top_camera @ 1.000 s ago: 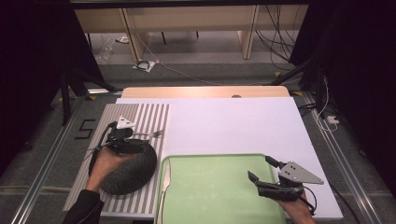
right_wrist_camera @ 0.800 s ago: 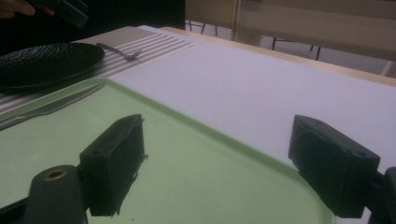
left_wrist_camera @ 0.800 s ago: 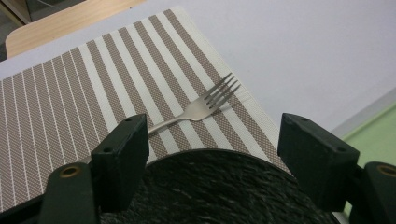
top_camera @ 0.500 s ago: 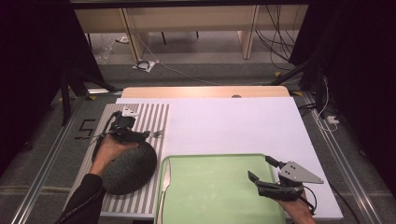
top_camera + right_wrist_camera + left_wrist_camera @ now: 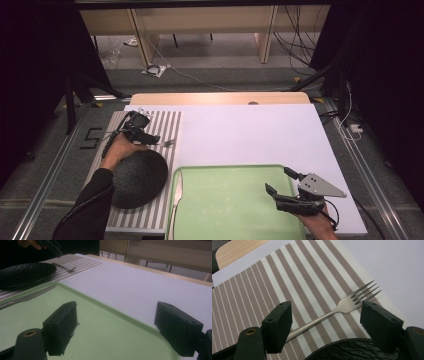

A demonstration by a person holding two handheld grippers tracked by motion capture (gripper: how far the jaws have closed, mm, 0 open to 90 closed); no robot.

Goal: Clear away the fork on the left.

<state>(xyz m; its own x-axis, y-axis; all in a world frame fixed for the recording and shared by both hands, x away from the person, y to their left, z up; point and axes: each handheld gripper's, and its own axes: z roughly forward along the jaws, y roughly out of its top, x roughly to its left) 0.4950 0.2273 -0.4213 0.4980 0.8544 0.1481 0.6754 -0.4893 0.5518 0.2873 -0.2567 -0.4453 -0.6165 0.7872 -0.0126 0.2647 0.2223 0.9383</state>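
A silver fork [image 5: 342,306] lies on a brown-and-white striped placemat [image 5: 287,280], tines toward the white table top. My left gripper [image 5: 327,315] hovers open just above the fork, one jaw on each side of its handle. From above, the left gripper [image 5: 151,137] sits beyond a black plate [image 5: 137,177], with the fork [image 5: 167,143] just past its tips. My right gripper [image 5: 277,180] is open and holds nothing, low over the right part of a green tray [image 5: 235,220]. A knife [image 5: 177,197] lies along the tray's left edge.
The right gripper view looks across the green tray [image 5: 105,322] to the knife [image 5: 25,298], the plate [image 5: 25,271] and the fork [image 5: 63,267]. White table top [image 5: 250,135] stretches behind the tray. A wooden edge [image 5: 215,98] borders the far side.
My left hand and gripper have moved off the plate, away from me, and now stand over the fork. The fork, the plate and the right gripper have stayed put.
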